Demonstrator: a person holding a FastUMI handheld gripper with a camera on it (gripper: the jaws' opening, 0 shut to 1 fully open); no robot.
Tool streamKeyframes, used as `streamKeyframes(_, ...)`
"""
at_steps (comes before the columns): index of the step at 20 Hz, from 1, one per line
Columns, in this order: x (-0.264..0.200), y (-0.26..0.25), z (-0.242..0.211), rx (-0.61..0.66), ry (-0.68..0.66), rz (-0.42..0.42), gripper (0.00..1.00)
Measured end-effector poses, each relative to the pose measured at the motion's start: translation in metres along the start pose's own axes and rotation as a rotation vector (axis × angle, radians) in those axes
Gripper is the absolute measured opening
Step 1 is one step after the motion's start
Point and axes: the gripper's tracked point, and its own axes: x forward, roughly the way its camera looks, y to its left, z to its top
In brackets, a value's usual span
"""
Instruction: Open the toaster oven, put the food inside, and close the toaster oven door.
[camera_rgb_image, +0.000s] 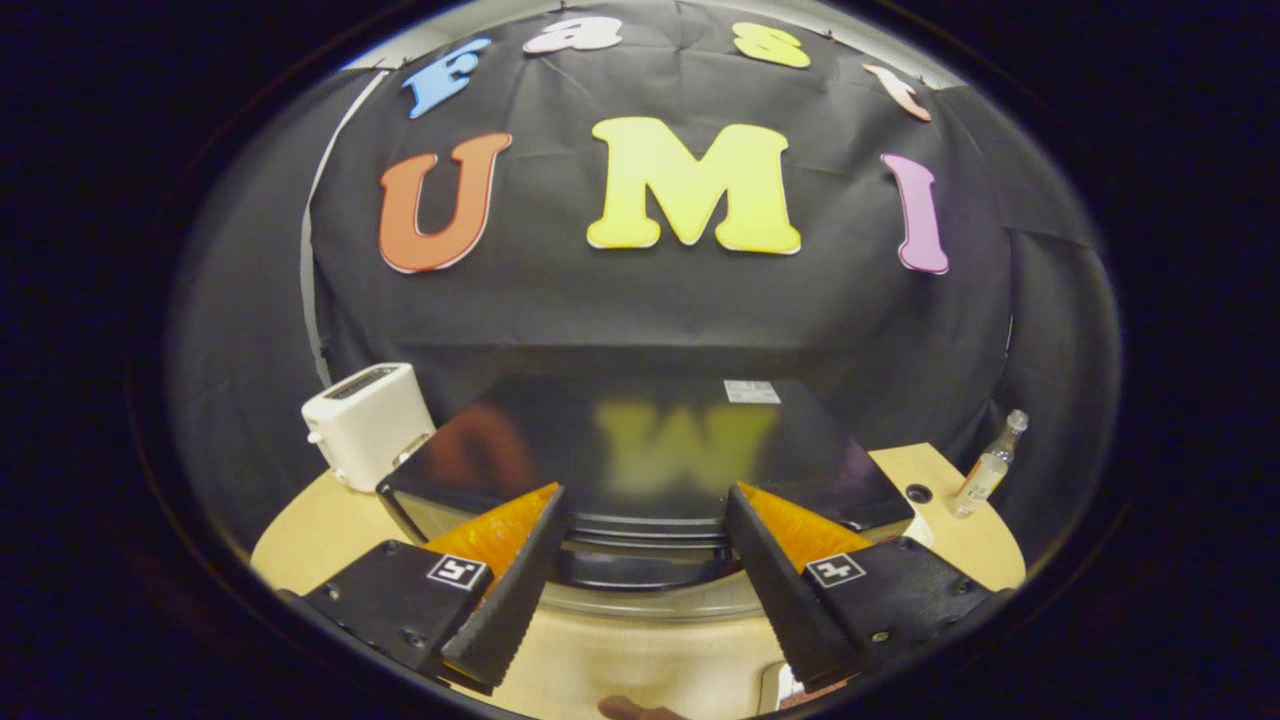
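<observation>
The gripper (645, 570) is nearest to the camera, and its two fingers stand wide apart with nothing held between them. They point toward 12 o'clock. Just ahead of them, and partly between their tips, is the toaster oven (640, 450), a dark box with a shiny top. Its front edge and handle bar lie in the gap between the fingers. Whether the door is closed I cannot tell from this angle. At about 10 o'clock from the fingers a white toaster (368, 422) stands upright, just beside the left corner of the oven. At about 2 o'clock a small clear bottle (988, 466) stands on the light wooden table (300, 545), apart from the oven.
</observation>
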Motion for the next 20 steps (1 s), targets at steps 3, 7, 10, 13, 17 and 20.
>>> streamKeyframes(3,-0.005,0.003,-0.006,0.013,0.013,0.003,1.0)
streamKeyframes(7,-0.034,0.003,-0.021,0.033,0.024,0.009,1.0)
streamKeyframes(10,-0.057,0.004,-0.04,0.041,0.023,0.017,1.0)
streamKeyframes(13,-0.074,0.005,-0.061,0.041,0.038,0.023,1.0)
streamKeyframes(17,-0.091,0.006,-0.098,0.072,0.14,0.05,1.0)
streamKeyframes(20,-0.094,0.005,-0.133,0.09,0.26,0.079,1.0)
